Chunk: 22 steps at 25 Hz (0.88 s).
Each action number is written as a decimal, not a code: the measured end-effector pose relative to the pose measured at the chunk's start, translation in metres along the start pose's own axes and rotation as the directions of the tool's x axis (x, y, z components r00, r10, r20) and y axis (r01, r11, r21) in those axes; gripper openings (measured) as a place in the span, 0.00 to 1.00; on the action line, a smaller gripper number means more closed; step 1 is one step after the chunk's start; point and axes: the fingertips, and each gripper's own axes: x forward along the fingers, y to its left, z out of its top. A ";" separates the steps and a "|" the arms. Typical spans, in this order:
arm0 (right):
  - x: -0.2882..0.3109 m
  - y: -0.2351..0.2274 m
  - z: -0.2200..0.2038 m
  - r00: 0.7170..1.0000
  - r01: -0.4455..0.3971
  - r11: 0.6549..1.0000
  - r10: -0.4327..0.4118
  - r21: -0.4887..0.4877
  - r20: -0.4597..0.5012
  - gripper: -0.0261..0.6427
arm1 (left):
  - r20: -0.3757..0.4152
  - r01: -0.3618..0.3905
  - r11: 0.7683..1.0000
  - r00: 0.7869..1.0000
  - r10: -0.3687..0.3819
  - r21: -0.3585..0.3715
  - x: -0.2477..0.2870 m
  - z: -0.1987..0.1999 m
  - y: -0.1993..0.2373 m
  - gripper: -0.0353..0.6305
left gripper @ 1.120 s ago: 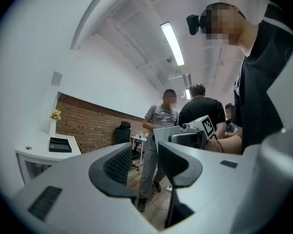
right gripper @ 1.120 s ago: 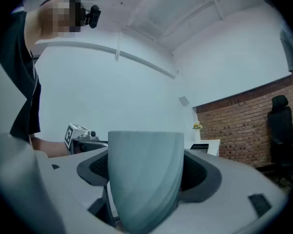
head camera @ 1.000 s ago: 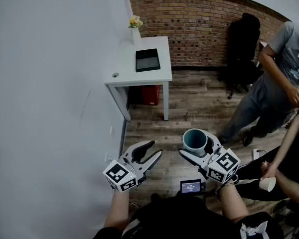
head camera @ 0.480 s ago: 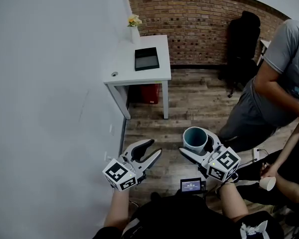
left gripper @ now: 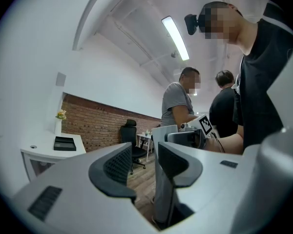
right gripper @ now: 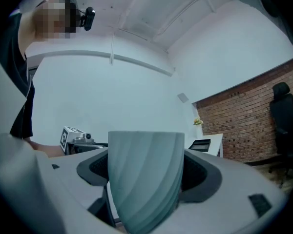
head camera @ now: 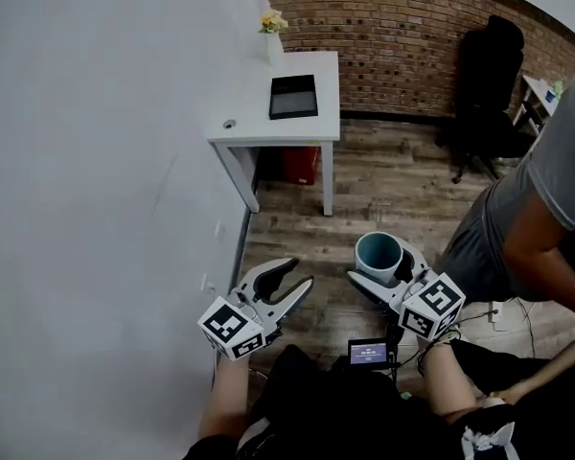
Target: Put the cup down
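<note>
A ribbed grey-blue cup (head camera: 379, 256) is clamped upright between the jaws of my right gripper (head camera: 386, 268), held over the wooden floor. In the right gripper view the cup (right gripper: 145, 177) fills the gap, with both dark pads pressed against its sides. My left gripper (head camera: 286, 281) hangs to the left of it at about the same height, open, with nothing between its fingers (left gripper: 118, 165). The white table (head camera: 297, 127) stands ahead by the wall, well beyond both grippers.
On the table lie a black tray (head camera: 294, 96) and a small vase of flowers (head camera: 274, 33). A red bin (head camera: 299, 165) sits under it. A black office chair (head camera: 492, 84) stands by the brick wall. A person in a grey shirt (head camera: 541, 199) stands close at the right.
The view has shifted, so the table now sits slightly further right in the picture. The person at the right has come closer. Both grippers hold their pose, the cup still gripped.
</note>
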 end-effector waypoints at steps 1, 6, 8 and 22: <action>0.004 -0.003 -0.001 1.000 -0.002 1.000 0.002 0.003 0.001 0.63 | -0.002 -0.008 1.000 1.000 0.008 0.000 0.001 -0.001 0.004 0.29; 0.036 -0.021 -0.004 1.000 -0.004 1.000 0.004 -0.011 0.004 0.63 | 0.013 -0.030 1.000 0.999 0.030 -0.005 0.009 -0.004 0.040 0.30; 0.049 -0.031 -0.003 1.000 -0.002 1.000 0.002 -0.008 0.000 0.63 | 0.013 -0.033 0.999 0.999 0.033 -0.010 0.015 -0.004 0.057 0.30; 0.190 -0.134 0.014 0.995 0.096 0.995 -0.095 0.011 -0.036 0.63 | 0.007 0.036 0.998 0.999 -0.035 -0.054 0.070 0.012 0.236 0.35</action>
